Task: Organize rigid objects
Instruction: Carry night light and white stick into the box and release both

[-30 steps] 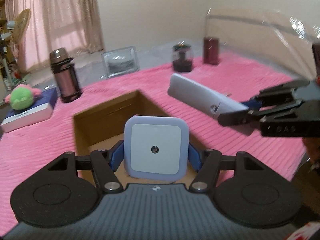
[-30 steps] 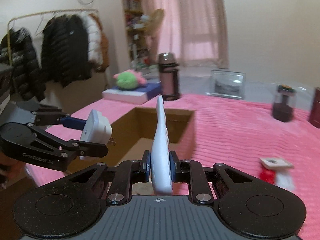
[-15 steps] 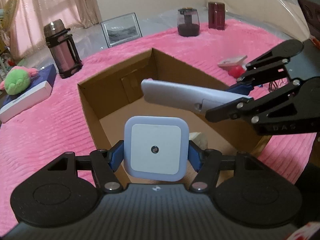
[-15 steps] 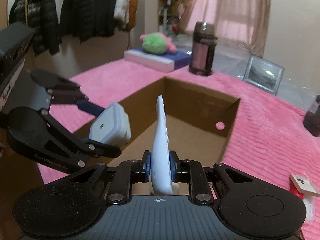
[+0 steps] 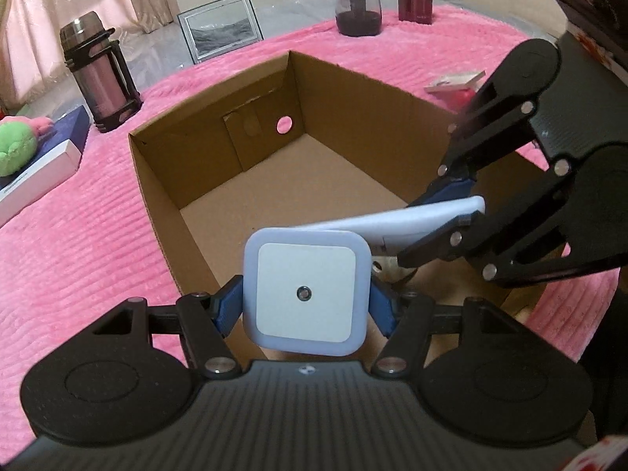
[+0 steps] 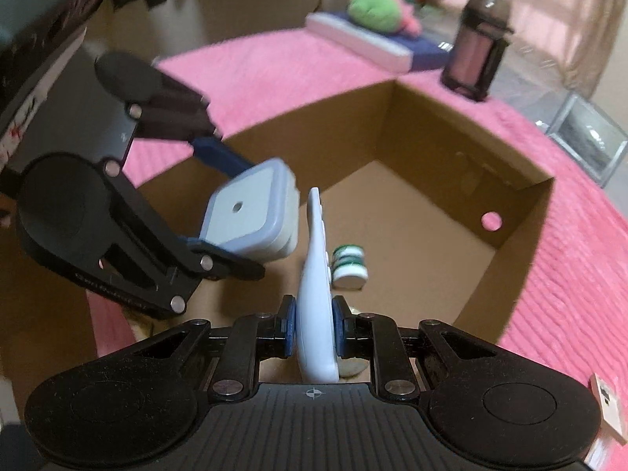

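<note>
The square night light (image 5: 307, 293) sits clamped by its side edges between the blue pads of the left gripper (image 5: 306, 302), face up toward the camera, poised over the near corner of the open cardboard box (image 5: 204, 212). Just beside it, the right gripper (image 6: 313, 331) pinches a slim white remote (image 6: 316, 274) edge-on, tip angled down into the box, probably so both can be released inside, where a small green-striped jar (image 6: 349, 265) already lies on the floor.
</note>
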`<state>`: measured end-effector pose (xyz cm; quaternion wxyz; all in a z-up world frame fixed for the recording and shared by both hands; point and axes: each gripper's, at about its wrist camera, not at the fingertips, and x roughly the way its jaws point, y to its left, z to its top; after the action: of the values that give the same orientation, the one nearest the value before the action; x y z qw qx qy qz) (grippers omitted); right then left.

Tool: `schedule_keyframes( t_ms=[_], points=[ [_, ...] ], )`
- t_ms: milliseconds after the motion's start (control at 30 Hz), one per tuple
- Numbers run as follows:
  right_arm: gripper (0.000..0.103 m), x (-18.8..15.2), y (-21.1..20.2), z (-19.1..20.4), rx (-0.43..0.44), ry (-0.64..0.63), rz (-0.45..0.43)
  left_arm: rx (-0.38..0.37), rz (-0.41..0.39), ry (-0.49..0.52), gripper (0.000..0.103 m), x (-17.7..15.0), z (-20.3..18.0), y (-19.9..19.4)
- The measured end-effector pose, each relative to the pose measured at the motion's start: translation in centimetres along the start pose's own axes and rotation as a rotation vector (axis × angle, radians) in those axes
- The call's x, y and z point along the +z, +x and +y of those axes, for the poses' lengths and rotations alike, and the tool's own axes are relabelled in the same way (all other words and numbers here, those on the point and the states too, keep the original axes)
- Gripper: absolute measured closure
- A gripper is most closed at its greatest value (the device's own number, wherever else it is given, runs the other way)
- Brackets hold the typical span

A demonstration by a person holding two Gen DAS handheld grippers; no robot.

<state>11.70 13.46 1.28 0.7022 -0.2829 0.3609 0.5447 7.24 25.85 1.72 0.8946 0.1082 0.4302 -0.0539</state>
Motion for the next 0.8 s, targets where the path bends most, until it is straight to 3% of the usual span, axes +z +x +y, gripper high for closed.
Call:
schedule_keyframes(
  t_ms=[267, 500, 800],
  points=[
    [0.087, -0.1, 2.6, -0.8, 0.049, -0.012, 0.115, -0.023, 0.023, 0.034, 0.042, 0.2, -0.4, 0.9],
    [0.087, 0.0, 3.4, -1.5, 0.052, -0.009, 0.129, -0.035, 0.032, 0.049, 0.042, 0.2, -0.4, 1.3],
    [0.087, -0.5, 1.8, -0.7, 0.032, -0.006, 0.085, -0.044, 0.036, 0.045, 0.041, 0.2, -0.4, 1.2]
  ],
)
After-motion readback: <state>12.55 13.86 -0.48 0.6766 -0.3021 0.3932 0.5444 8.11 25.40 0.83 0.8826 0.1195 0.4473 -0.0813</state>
